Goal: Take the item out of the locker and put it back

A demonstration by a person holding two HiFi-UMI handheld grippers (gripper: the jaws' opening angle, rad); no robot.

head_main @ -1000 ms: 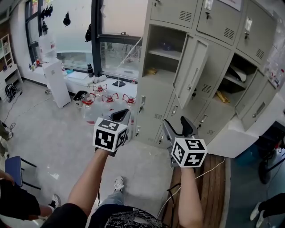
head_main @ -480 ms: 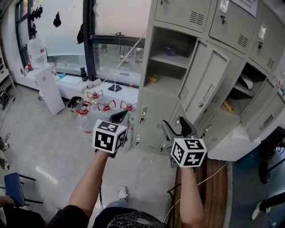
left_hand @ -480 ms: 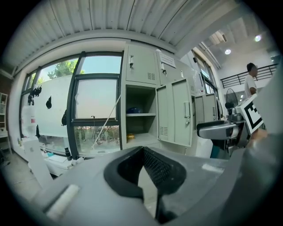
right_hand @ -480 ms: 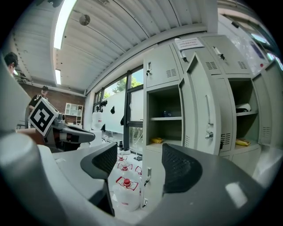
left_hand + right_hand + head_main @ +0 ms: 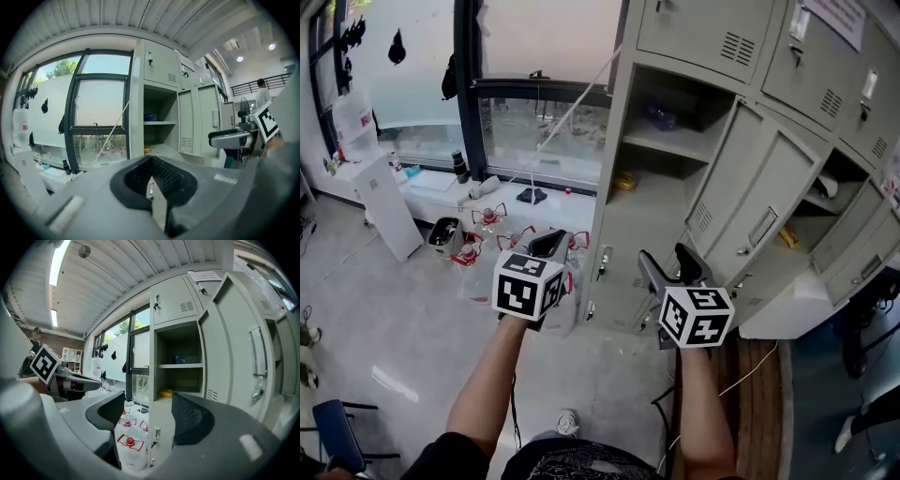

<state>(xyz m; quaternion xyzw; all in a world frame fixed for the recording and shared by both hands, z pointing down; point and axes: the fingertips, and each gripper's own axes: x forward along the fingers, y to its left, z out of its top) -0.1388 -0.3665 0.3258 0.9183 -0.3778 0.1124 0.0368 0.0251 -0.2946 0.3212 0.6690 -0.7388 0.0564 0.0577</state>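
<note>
Head view: grey sheet-metal locker (image 5: 613,141), door open, boxy compartment; rounded blue item (image 5: 661,116) on its upper shelf, yellow item (image 5: 624,180) below. Left tongs (image 5: 551,242) closed, empty; right tongs (image 5: 667,260) wide apart, empty; both short of the locker.

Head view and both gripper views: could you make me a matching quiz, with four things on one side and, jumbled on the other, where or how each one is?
Things
1. left gripper
2. right gripper
3. small yellow object
4. small dark blue object

Places and states
A. on the shelf inside the open grey metal locker
B. jaws apart, gripping nothing
C. on the bottom of that locker, under the shelf
D. jaws together, gripping nothing

Pairs: 1-D, 2-B, 3-C, 4-A
</note>
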